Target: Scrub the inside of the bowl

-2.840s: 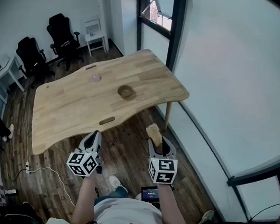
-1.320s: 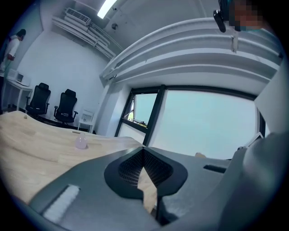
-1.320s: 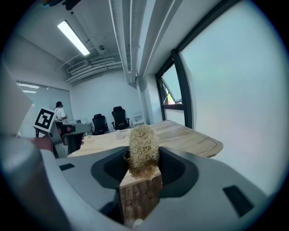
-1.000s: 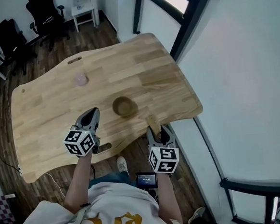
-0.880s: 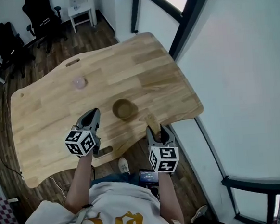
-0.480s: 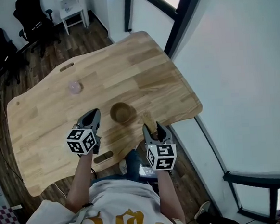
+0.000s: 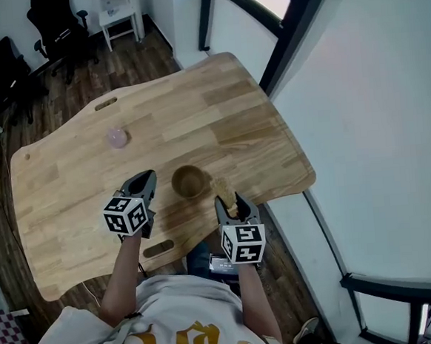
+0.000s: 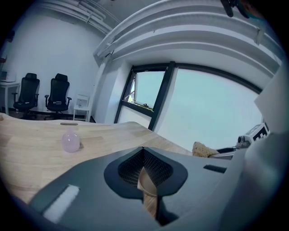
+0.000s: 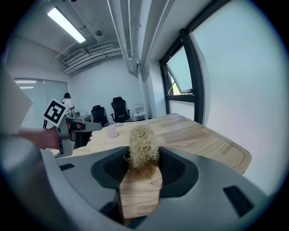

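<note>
Two handheld grippers over a wooden table, a bowl between them.

The bowl sits on the table near its front edge, untouched. The right gripper is clamped on a straw-coloured scrubber, just beside the bowl's rim. The left gripper hovers near the bowl's other side, fingers together and empty. Likely risk: nothing steadies the bowl, so pressing the scrubber inside could slide or tip it.

Both arms reach forward, left claw closed, right claw clamping a scrubber.
</note>
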Tool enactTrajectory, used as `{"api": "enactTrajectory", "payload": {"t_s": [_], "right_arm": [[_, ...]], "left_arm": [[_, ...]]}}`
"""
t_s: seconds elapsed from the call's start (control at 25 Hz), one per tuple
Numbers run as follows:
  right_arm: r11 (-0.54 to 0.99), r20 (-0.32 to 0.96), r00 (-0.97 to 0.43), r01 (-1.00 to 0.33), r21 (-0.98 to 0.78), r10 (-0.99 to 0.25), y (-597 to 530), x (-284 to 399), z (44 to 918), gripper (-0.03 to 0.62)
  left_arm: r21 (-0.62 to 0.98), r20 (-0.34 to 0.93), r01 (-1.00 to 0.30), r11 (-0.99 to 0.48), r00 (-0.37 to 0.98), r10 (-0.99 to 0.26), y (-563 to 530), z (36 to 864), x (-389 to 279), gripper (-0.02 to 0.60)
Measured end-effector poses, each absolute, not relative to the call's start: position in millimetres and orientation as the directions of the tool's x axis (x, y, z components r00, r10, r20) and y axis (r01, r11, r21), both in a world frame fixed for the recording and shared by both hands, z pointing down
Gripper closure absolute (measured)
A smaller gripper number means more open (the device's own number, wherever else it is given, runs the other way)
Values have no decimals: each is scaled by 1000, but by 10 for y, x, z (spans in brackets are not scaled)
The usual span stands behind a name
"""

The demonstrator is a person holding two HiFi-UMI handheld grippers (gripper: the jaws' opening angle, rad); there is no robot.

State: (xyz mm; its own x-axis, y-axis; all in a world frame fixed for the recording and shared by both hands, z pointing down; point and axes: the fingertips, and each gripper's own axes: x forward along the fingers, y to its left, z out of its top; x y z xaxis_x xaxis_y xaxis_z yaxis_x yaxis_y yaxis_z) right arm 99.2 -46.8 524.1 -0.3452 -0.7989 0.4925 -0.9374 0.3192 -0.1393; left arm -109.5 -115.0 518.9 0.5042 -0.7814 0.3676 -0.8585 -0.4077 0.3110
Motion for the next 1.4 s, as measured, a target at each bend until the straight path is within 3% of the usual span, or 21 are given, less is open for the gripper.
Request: {"api": "enactTrajectory", "payload": {"t_s": [0.56,1.0,1.4], "right_arm": [[362,567,-393,-916,-173,-724,-739,862,5633,410],[425,603,-445,-886,-187,-662,-857,598,5842,410],[457,615,-466,-870,-187,-636,-1009,491,5937,410]], "left_arm": [[385,535,-827,-409,561,-631,-1383,5857,-840,577],[448,634,-797,-405,602,-484,-1375,6313,-726,491],[493,675,-768,-410,634,-377,-1460,6551,-533,491]]}}
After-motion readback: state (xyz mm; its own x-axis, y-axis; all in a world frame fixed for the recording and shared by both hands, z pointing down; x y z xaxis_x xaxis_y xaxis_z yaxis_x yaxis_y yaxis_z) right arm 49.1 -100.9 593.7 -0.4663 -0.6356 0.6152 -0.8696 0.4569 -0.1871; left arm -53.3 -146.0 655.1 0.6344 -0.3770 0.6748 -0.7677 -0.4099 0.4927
